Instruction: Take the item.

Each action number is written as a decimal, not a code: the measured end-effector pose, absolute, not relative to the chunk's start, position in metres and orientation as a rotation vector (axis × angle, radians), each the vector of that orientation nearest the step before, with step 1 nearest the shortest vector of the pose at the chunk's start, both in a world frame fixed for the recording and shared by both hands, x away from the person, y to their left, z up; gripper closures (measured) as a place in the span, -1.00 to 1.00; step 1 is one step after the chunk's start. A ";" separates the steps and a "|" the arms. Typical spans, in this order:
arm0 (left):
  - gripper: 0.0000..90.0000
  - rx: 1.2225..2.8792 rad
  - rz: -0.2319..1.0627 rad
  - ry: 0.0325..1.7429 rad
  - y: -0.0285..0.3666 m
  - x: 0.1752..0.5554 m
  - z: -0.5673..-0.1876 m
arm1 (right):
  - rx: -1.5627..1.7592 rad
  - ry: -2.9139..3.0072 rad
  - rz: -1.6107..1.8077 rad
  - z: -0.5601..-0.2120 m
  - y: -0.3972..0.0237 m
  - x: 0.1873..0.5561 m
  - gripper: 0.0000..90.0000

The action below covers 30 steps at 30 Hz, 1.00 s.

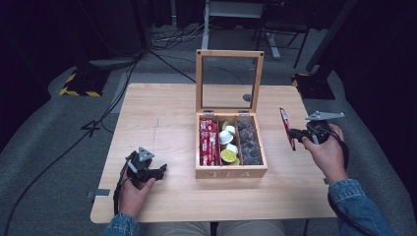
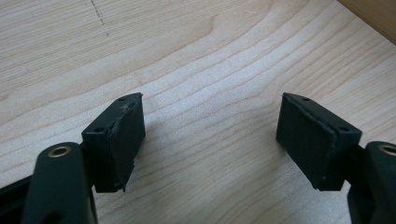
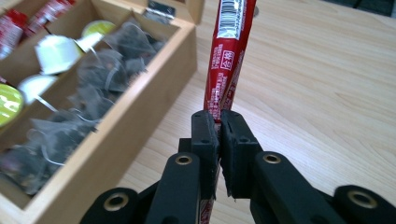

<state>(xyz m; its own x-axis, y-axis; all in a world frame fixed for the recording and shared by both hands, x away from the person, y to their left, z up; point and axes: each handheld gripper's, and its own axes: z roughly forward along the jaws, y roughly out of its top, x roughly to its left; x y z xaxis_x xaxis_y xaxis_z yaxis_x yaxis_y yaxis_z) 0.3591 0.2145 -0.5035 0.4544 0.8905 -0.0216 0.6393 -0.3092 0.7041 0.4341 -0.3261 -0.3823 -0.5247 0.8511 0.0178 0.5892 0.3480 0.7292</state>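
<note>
The right gripper [image 1: 294,133], jaws pinched tight on the lower end of a red sachet [image 3: 228,56], holds it upright above the table [image 1: 162,113], just to the right of the open tea box [image 1: 231,173]. In the right gripper view the sachet rises straight up from between the jaws, its barcode end uppermost, with the box's outer wall close on the left of the claw. Nearest that wall is the compartment of dark tea bags [image 3: 70,121]; beyond it lie white and green-lidded capsules [image 3: 56,53], and farthest off are more red sachets [image 1: 209,142]. The box lid [image 1: 229,81] stands upright behind. The left gripper [image 1: 160,171] rests low over bare wood, left of the box, its jaws wide apart and holding nothing.
</note>
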 end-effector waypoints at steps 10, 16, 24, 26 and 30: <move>-0.46 2.056 0.497 1.272 0.215 0.359 -0.504 | 1.326 2.262 0.945 -0.408 -0.338 0.435 0.88; -0.46 2.057 0.498 1.272 0.215 0.359 -0.503 | 1.347 2.277 0.909 -0.422 -0.342 0.434 0.88; -0.46 2.057 0.498 1.272 0.214 0.359 -0.503 | 1.387 2.303 0.868 -0.438 -0.346 0.431 0.88; -0.46 2.057 0.498 1.272 0.214 0.359 -0.503 | 1.390 2.310 0.857 -0.442 -0.347 0.431 0.88; -0.47 2.058 0.496 1.270 0.214 0.359 -0.504 | 1.413 2.331 0.830 -0.449 -0.345 0.429 0.88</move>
